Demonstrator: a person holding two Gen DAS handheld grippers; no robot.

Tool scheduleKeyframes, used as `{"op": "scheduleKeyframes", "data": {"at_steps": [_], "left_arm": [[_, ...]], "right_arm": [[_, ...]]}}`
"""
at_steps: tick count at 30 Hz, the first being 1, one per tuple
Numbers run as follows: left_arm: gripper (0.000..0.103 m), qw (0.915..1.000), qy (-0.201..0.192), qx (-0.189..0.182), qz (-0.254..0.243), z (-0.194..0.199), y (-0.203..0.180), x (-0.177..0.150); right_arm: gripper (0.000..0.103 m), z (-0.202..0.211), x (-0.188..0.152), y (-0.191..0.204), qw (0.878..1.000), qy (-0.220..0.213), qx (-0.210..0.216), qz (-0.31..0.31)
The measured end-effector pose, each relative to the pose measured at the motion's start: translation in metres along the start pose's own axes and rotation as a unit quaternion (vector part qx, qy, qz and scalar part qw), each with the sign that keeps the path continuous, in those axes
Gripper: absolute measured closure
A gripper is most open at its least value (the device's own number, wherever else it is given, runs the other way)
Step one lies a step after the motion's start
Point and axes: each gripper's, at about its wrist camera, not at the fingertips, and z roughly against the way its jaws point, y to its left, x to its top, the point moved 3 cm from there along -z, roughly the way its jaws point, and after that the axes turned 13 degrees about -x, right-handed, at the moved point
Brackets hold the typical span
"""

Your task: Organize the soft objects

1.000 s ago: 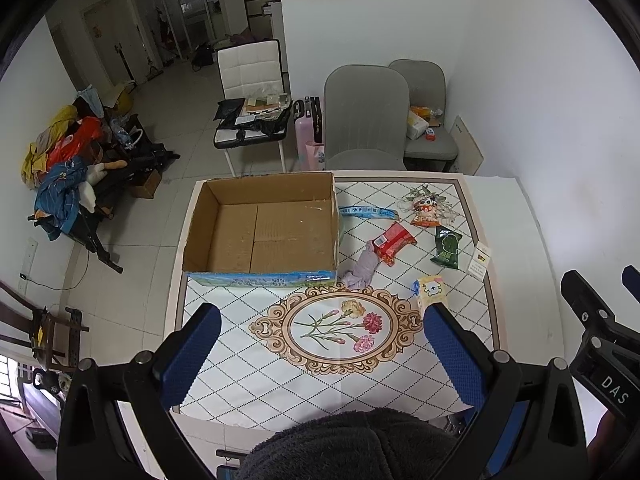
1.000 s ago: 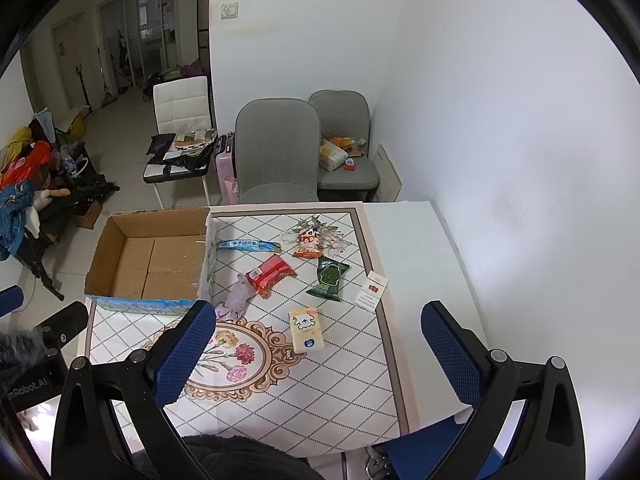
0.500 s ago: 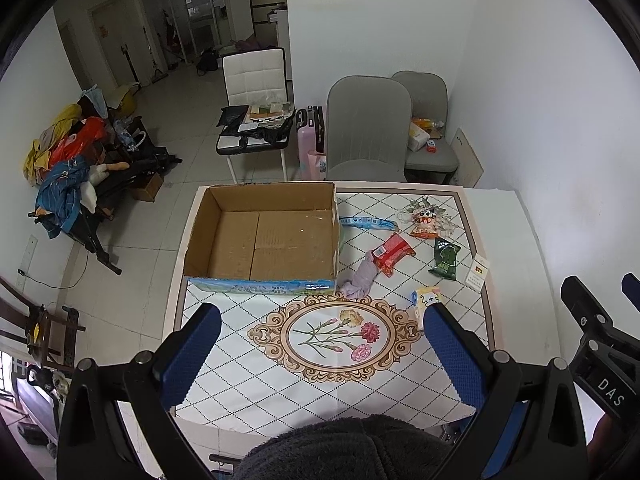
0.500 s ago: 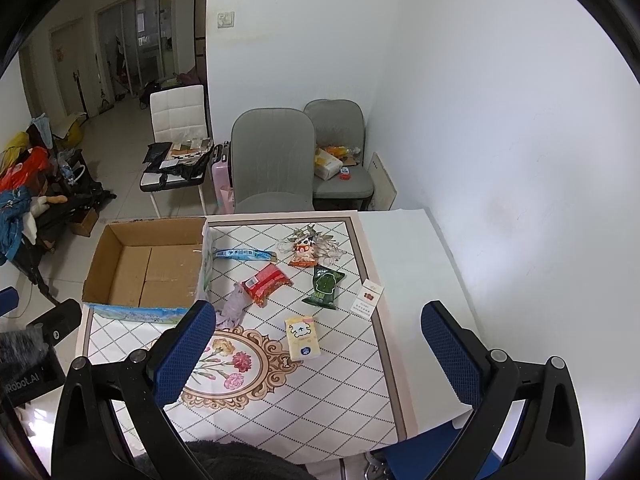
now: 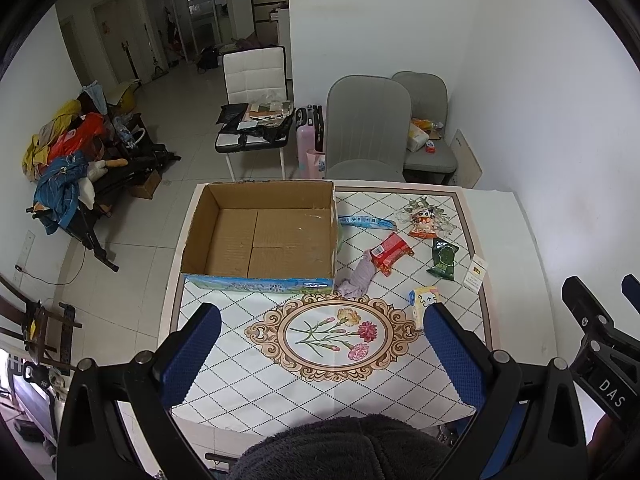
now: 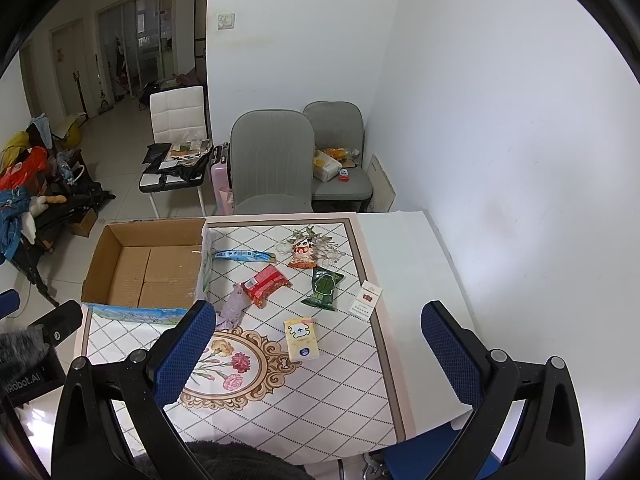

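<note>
The left gripper [image 5: 320,356] hangs high above the table [image 5: 508,248] with its blue fingers [image 5: 192,352] spread wide and nothing between them. The right gripper [image 6: 316,354] is likewise released, empty, fingers [image 6: 450,354] far apart, held above the table's near edge.

In the left view, just past the right finger at centre right lies a pale yellow tissue pack [image 5: 422,302]. Above it, toward the middle of the frame, a lilac cloth [image 5: 358,278] lies crumpled, touching the front right corner of the open cardboard box [image 5: 260,236], which fills centre left and holds nothing. A red snack packet [image 5: 390,252] lies touching the cloth's upper end. Right of that sit a dark green packet [image 5: 442,258] and a small white carton [image 5: 476,274]. Farther up are a blue strip packet [image 5: 366,222] beside the box and a clear cartoon packet [image 5: 424,218]. Two grey chairs [image 5: 366,128] stand beyond, in the upper centre.
</note>
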Motion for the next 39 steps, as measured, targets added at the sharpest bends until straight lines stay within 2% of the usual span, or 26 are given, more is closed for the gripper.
{"op": "scheduleKeyframes", "data": {"at_steps": [32,36,39], "left_arm": [[0.0,1.0,-0.001,-0.005,0.003,0.0,-0.004,-0.003],[0.0,1.0,-0.006,0.003,-0.006,-0.014,-0.006,0.006],[0.0,0.9999,0.003,0.004,-0.014,-0.044,-0.007,0.016]], "right_arm": [[0.0,-0.007,-0.005,-0.007,1.0,-0.001,0.002,-0.007],[0.0,-0.035,-0.006,-0.014,1.0,0.02,-0.001,-0.019],[0.0,-0.08,-0.012,-0.017,0.998,0.059,0.003,-0.023]]}}
